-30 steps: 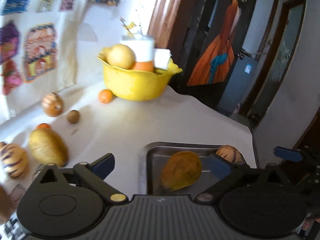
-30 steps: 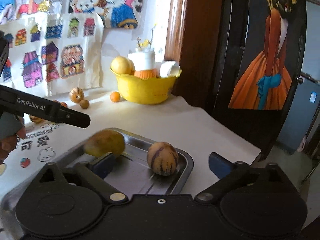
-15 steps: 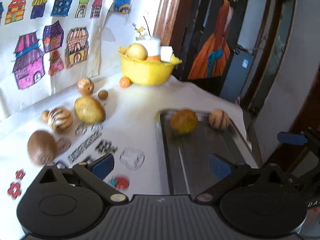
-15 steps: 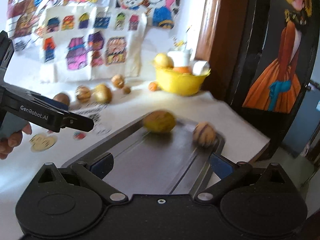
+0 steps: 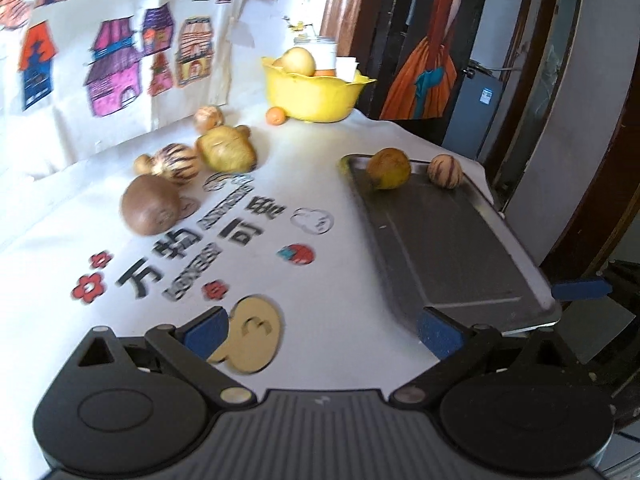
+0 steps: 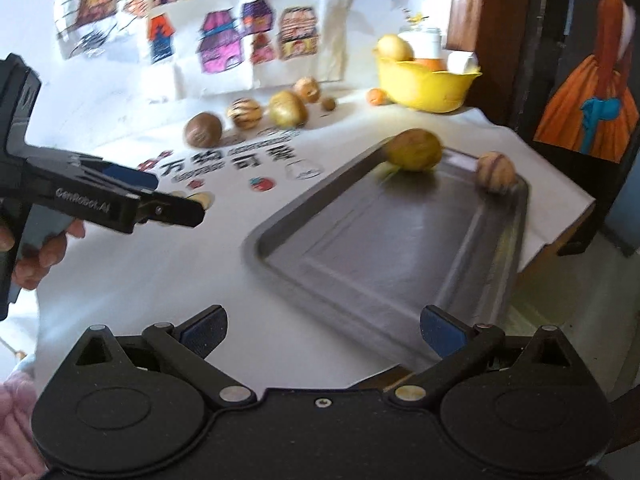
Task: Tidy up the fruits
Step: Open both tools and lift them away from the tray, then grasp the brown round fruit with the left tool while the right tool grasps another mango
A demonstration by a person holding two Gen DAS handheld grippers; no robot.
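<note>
Nearest the cameras, both tools gape wide w/ nothing held: left tool (image 5: pixel 320 330) over the counter (image 5: pixel 340 300), right tool (image 6: pixel 322 330) above the metal tray (image 6: pixel 256 246). At tray's far end sit a yellow fruit (image 6: pixel 416 155) & striped fruit (image 6: pixel 497 175); other fruits (image 5: pixel 188 178) far left.

Bright daylight falls on the white wall (image 5: pixel 256 12) hung with coloured house drawings (image 6: pixel 240 36); right of the drawings stand a dark brown wooden doorframe (image 6: pixel 464 8) and an orange-dress painting (image 5: pixel 432 60).
</note>
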